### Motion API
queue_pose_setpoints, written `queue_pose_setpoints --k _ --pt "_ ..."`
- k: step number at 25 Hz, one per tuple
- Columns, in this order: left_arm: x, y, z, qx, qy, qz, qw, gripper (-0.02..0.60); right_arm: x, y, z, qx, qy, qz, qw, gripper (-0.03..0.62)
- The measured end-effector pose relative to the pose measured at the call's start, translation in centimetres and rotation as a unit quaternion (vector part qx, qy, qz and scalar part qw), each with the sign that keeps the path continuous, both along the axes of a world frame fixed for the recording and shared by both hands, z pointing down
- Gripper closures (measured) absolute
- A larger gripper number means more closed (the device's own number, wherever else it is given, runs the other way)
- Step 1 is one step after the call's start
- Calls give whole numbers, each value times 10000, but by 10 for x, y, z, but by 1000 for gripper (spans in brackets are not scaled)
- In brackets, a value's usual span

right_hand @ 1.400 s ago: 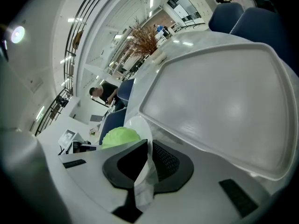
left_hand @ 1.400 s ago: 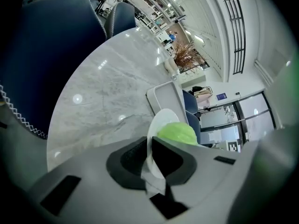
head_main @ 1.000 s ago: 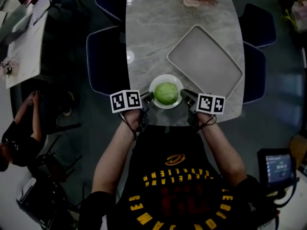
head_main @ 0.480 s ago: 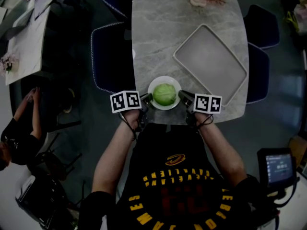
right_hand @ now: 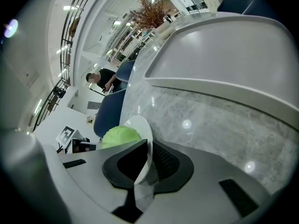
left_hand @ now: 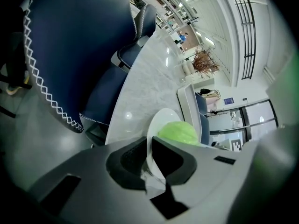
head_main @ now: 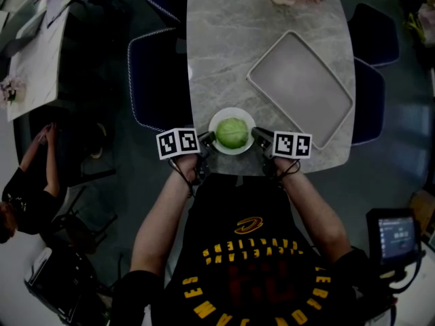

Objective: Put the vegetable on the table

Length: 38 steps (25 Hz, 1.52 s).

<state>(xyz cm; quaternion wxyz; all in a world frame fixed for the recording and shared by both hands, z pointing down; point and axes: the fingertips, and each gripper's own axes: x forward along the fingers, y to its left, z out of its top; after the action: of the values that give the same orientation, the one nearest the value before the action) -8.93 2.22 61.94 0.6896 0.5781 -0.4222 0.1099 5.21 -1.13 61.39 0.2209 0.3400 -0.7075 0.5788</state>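
Green round vegetable (head_main: 232, 132) is sitting on a white plate (head_main: 232, 111) at the marble table's (head_main: 224, 46) near end. The left gripper (head_main: 206, 140) and right gripper (head_main: 259, 136) are clamping opposite rims, probably to keep it level, though touchdown is not discernible. A grey tray (head_main: 299, 87) is lying farther along the table, with blue chairs (head_main: 160, 80) flanking it.

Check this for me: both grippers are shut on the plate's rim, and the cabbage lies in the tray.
Wrong in one point: the cabbage lies on the plate, not in the tray, as the head view shows. The left gripper and right gripper are both shut on the plate's rim.
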Motion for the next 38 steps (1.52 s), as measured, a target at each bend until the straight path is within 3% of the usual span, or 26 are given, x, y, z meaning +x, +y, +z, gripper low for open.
queue_pose_setpoints --k 29,38 --pt "3 -7 19 96 -207 141 9996 543 2 -3 24 114 128 -26 9998 553" --pt "-11 -5 17 336 -289 -214 9988 543 20 -8 19 261 309 171 9990 553"
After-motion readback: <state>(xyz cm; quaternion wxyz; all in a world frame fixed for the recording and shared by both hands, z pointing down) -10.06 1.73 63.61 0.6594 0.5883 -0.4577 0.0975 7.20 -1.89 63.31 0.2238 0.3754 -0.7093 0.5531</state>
